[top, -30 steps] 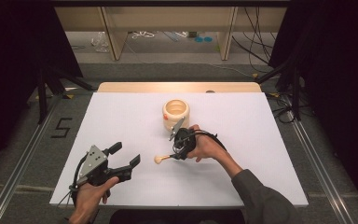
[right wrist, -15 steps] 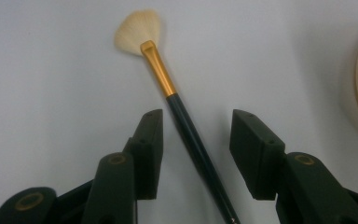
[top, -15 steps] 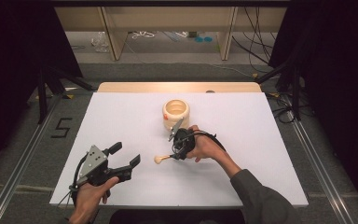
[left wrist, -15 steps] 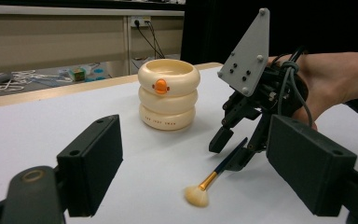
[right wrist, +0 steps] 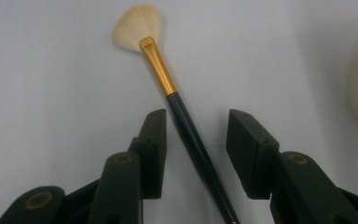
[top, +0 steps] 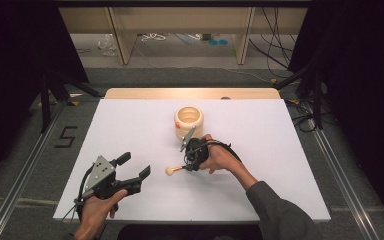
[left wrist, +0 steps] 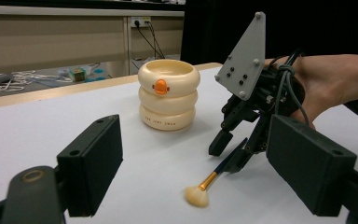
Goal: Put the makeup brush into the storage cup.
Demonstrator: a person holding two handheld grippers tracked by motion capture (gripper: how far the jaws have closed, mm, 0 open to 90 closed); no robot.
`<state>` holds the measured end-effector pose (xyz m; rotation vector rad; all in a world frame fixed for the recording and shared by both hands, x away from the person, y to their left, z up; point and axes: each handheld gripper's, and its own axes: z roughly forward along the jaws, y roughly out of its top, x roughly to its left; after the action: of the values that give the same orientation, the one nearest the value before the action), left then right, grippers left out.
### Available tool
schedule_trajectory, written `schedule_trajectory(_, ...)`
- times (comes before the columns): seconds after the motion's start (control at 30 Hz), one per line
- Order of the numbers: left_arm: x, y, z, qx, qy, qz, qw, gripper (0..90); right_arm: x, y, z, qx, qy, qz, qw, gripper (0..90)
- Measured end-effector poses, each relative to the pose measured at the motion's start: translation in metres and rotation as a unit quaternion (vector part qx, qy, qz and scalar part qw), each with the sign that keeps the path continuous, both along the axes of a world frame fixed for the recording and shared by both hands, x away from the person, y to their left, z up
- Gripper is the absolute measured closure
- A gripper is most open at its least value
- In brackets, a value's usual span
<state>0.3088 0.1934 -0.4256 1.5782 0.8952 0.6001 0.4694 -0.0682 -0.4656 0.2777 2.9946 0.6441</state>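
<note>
The right gripper, jaws just closing but clear of the brush between them, sits just before the cream holder; the left gripper gapes empty well away.

Black gripper, grey sleeve

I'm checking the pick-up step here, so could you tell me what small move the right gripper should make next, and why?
Probably keep closing the right gripper until its pads meet the brush. Its jaws have just been closing, and the dark handle already lies on the table between them, nearer one pad, with a gap on each side. The left gripper waits open, apart from the brush.
</note>
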Motion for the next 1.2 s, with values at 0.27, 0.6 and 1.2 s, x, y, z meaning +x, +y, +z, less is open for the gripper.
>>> schedule_trajectory(0.27,0.0001,-0.0001,-0.0001,0.0,0.0,0.0,1.0,18.2,-0.0002,0.0013,0.0,-0.003,0.005,-0.004,1.0,62.0)
schedule_trajectory(0.6,0.0001,-0.0002,-0.0002,0.0,0.0,0.0,1.0,18.2,0.0002,0.0027,0.0003,-0.007,0.01,-0.012,0.9998,63.1)
schedule_trajectory(1.2,-0.0002,0.0004,0.0,0.0,-0.001,0.002,1.0,18.2,-0.0027,0.0076,0.0022,-0.025,0.014,-0.013,0.9995,70.7)
